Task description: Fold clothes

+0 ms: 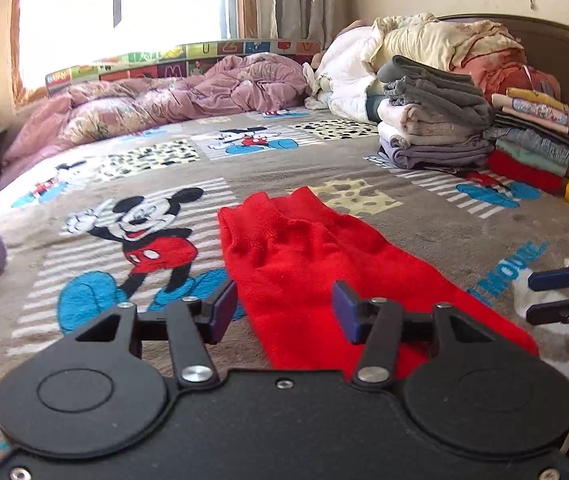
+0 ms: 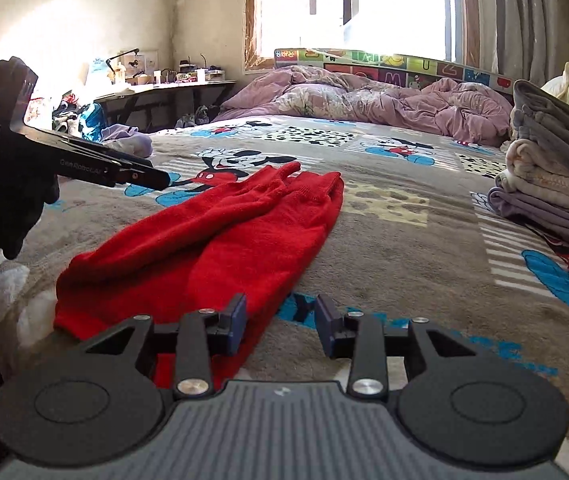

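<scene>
Both claws hang released and empty over the near edge of the bed [image 1: 424,216]: the left claw [image 1: 284,308] has its spread fingers above the near end of the red garment [image 1: 304,256], while the right claw [image 2: 280,328] sits at that end's right-hand margin, its left finger over red cloth and its right finger over bare blanket. From there the red garment runs long and narrow away toward the middle of the bed, its ribbed cuffs at the far end, so either claw is closest to the near end. Beyond, folded piles [image 1: 436,120] stand toward the headboard corner.
</scene>
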`<action>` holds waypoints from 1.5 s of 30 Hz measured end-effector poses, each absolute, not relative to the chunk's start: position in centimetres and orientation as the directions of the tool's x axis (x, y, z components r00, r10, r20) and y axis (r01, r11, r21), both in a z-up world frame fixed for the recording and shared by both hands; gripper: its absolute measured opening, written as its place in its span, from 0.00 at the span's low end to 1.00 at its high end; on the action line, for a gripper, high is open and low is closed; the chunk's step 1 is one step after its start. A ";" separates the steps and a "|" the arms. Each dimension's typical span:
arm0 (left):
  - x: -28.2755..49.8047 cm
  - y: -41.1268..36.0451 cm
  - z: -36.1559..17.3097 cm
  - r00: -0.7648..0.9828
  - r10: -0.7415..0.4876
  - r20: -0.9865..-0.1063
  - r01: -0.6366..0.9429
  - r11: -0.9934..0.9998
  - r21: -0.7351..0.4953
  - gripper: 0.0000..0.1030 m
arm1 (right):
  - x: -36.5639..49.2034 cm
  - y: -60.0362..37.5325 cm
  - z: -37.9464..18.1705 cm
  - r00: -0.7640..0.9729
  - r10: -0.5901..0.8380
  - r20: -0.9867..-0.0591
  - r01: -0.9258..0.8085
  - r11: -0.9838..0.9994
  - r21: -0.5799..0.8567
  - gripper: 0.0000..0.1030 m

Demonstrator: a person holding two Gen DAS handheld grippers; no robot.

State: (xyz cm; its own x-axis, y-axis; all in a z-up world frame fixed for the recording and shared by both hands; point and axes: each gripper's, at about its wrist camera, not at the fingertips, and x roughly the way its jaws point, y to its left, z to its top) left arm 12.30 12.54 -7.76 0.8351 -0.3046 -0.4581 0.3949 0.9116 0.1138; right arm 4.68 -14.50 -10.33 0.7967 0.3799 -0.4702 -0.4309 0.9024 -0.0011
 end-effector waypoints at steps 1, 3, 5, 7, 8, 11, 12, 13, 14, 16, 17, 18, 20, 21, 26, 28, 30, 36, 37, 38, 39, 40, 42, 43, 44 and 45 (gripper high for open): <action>10.7 12.4 -7.8 0.852 -0.269 -0.449 0.383 0.905 0.184 0.53 | 3.6 -14.4 -10.7 0.799 0.363 -0.479 -0.440 0.896 -0.056 0.37; 7.9 12.1 -8.3 0.868 -0.219 -0.445 0.372 0.881 0.292 0.56 | 1.9 -13.9 -11.3 0.803 0.345 -0.486 -0.464 0.873 -0.147 0.37; 5.8 11.6 -9.2 0.862 -0.207 -0.462 0.400 0.838 0.372 0.58 | 0.7 -13.0 -12.0 0.802 0.340 -0.491 -0.495 0.838 -0.229 0.39; 3.7 11.0 -10.2 0.857 -0.193 -0.479 0.427 0.786 0.447 0.59 | -0.4 -11.9 -12.9 0.799 0.326 -0.506 -0.518 0.800 -0.303 0.42; 2.6 10.8 -10.7 0.854 -0.186 -0.486 0.440 0.757 0.483 0.59 | -0.8 -11.3 -13.3 0.797 0.319 -0.512 -0.529 0.778 -0.339 0.44; 0.7 9.4 -13.1 0.831 -0.148 -0.536 0.498 0.628 0.599 0.59 | -2.5 -10.0 -14.3 0.810 0.300 -0.503 -0.544 0.706 -0.454 0.44; 0.4 9.0 -13.7 0.828 -0.137 -0.544 0.510 0.588 0.628 0.59 | -3.0 -9.7 -14.4 0.816 0.301 -0.493 -0.546 0.682 -0.487 0.44; 0.0 8.7 -14.4 0.825 -0.126 -0.551 0.522 0.547 0.655 0.59 | -3.3 -9.3 -14.2 0.816 0.304 -0.492 -0.552 0.665 -0.504 0.44; -0.3 8.3 -15.1 0.822 -0.115 -0.558 0.532 0.504 0.680 0.58 | -3.4 -9.1 -14.2 0.816 0.304 -0.492 -0.554 0.655 -0.514 0.44; -0.3 7.9 -16.0 0.843 -0.098 -0.529 0.512 0.452 0.731 0.59 | -3.5 -8.6 -14.5 0.824 0.298 -0.482 -0.549 0.632 -0.548 0.44; -0.1 7.8 -16.3 0.859 -0.094 -0.504 0.490 0.436 0.755 0.62 | -3.5 -8.3 -14.8 0.833 0.293 -0.469 -0.539 0.623 -0.567 0.46; 0.2 7.7 -16.8 0.883 -0.088 -0.461 0.452 0.426 0.784 0.64 | -3.5 -8.0 -15.1 0.848 0.285 -0.446 -0.519 0.614 -0.595 0.48; 0.4 7.6 -17.5 0.902 -0.088 -0.423 0.422 0.397 0.815 0.64 | -3.3 -7.2 -15.8 0.880 0.266 -0.394 -0.472 0.592 -0.653 0.56; 0.3 7.5 -17.8 0.911 -0.092 -0.403 0.407 0.377 0.832 0.64 | -3.1 -6.9 -16.2 0.894 0.257 -0.367 -0.446 0.581 -0.681 0.60; 0.2 8.2 -18.1 0.931 -0.101 -0.350 0.363 0.360 0.860 0.64 | -2.9 -6.3 -16.6 0.918 0.243 -0.312 -0.396 0.564 -0.724 0.66; 0.5 8.4 -17.9 0.935 -0.095 -0.342 0.352 0.380 0.855 0.63 | -3.0 -6.3 -16.7 0.913 0.246 -0.325 -0.408 0.567 -0.716 0.57; 1.2 8.2 -17.9 0.930 -0.090 -0.355 0.361 0.396 0.844 0.47 | -2.5 -6.2 -16.5 0.894 0.264 -0.363 -0.447 0.598 -0.666 0.43; 1.0 7.4 -17.3 0.918 -0.083 -0.389 0.388 0.404 0.829 0.11 | -2.3 -6.8 -14.9 0.859 0.310 -0.408 -0.505 0.650 -0.568 0.16; 0.5 7.4 -16.8 0.911 -0.095 -0.402 0.405 0.399 0.823 0.11 | -2.7 -7.1 -14.2 0.858 0.316 -0.405 -0.507 0.648 -0.568 0.16; -0.1 7.5 -16.0 0.901 -0.113 -0.418 0.426 0.398 0.812 0.11 | -3.2 -7.4 -13.5 0.857 0.323 -0.401 -0.509 0.647 -0.568 0.16; -0.6 7.6 -14.9 0.897 -0.132 -0.423 0.436 0.426 0.793 0.11 | -3.8 -8.0 -12.5 0.860 0.334 -0.384 -0.505 0.658 -0.558 0.16; -1.1 7.8 -13.8 0.892 -0.152 -0.427 0.446 0.453 0.772 0.11 | -4.4 -8.5 -11.5 0.863 0.346 -0.368 -0.501 0.670 -0.548 0.16; -1.9 8.7 -11.2 0.884 -0.224 -0.411 0.457 0.603 0.654 0.11 | -5.2 -9.8 -9.6 0.867 0.370 -0.335 -0.497 0.706 -0.506 0.16; -1.9 9.2 -10.0 0.878 -0.263 -0.400 0.466 0.662 0.587 0.11 | -5.4 -10.6 -8.8 0.867 0.382 -0.319 -0.495 0.728 -0.474 0.16; -1.4 9.4 -9.4 0.876 -0.281 -0.392 0.469 0.692 0.549 0.11 | -5.1 -11.1 -8.2 0.869 0.385 -0.309 -0.491 0.740 -0.459 0.16; -0.9 9.6 -8.8 0.873 -0.299 -0.384 0.471 0.719 0.512 0.11 | -4.7 -11.4 -7.7 0.872 0.388 -0.299 -0.487 0.748 -0.450 0.16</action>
